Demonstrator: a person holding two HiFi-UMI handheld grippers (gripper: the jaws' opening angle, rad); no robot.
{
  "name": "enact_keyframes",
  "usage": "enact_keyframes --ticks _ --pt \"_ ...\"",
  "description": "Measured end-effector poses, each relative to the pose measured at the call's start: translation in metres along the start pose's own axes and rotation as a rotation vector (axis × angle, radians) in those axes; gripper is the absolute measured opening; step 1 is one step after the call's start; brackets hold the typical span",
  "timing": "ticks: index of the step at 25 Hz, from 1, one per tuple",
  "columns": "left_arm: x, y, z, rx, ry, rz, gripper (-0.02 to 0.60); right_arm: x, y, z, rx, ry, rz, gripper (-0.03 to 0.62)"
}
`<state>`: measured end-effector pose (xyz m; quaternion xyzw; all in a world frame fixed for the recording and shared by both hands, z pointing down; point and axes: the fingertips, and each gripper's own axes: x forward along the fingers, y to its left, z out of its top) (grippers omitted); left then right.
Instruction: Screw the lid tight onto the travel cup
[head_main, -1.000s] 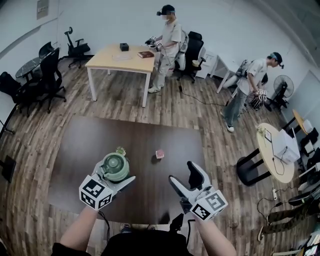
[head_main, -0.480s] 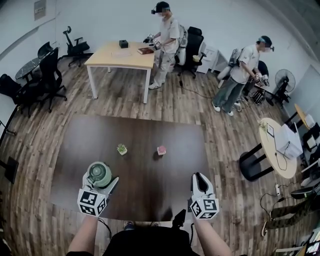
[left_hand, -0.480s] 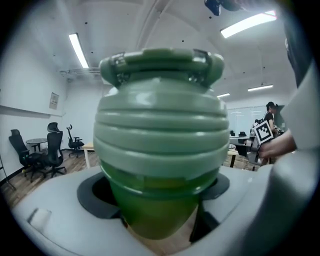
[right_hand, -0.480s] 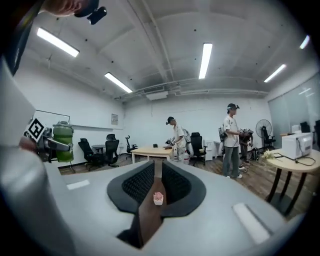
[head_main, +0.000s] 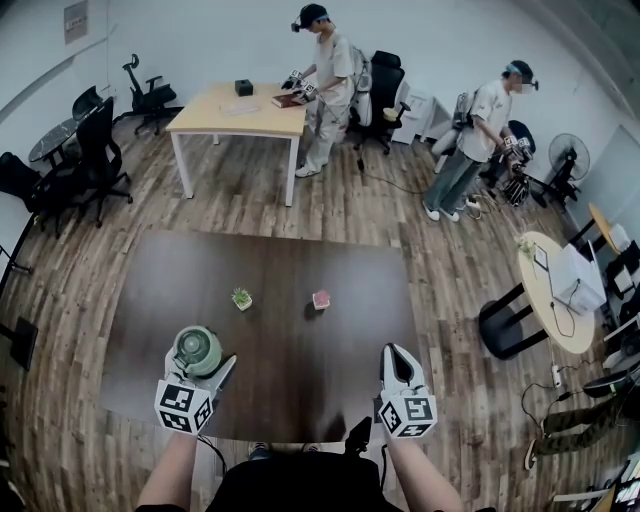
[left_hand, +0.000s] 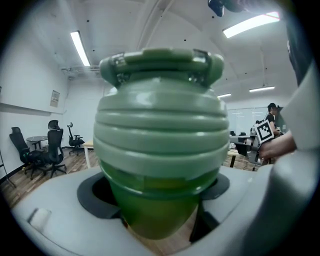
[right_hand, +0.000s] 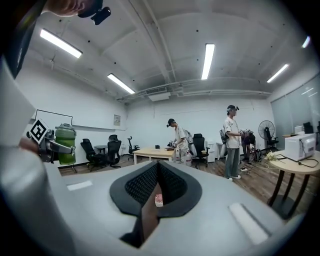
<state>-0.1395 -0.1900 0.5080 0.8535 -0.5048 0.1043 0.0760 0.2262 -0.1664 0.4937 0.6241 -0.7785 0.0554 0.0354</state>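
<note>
Near the front left corner of the dark brown rectangular table (head_main: 300, 262), the left gripper (head_main: 200, 358) clamps the translucent green plastic travel cup (left_hand: 152, 210), its pale green ribbed lid (left_hand: 160, 120) on top. At the table's front right, the right gripper (head_main: 397, 353) has just been closing its jaws, which meet with nothing between them.

- White walls (head_main: 200, 40) meet a wood-plank floor (head_main: 250, 200).
- A dark table (head_main: 300, 265) stands nearest, with a pale wooden table (head_main: 215, 117) well behind it.
- Black office chairs (head_main: 100, 150) cluster near a small round table (head_main: 55, 135) by the left wall.
- A round white table (head_main: 535, 312) stands at the right, with a fan (head_main: 565, 165) beyond it.
- Long strip lights (right_hand: 207, 60) run across the white ceiling (right_hand: 165, 30).
</note>
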Motion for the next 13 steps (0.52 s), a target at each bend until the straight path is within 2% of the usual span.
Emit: enact_keyframes --ticks 13 --pt "-0.0013 0.0035 0.0103 0.005 -0.036 0.027 0.414 -0.0040 -0.0039 0.0056 0.006 -0.014 -0.001 0.009"
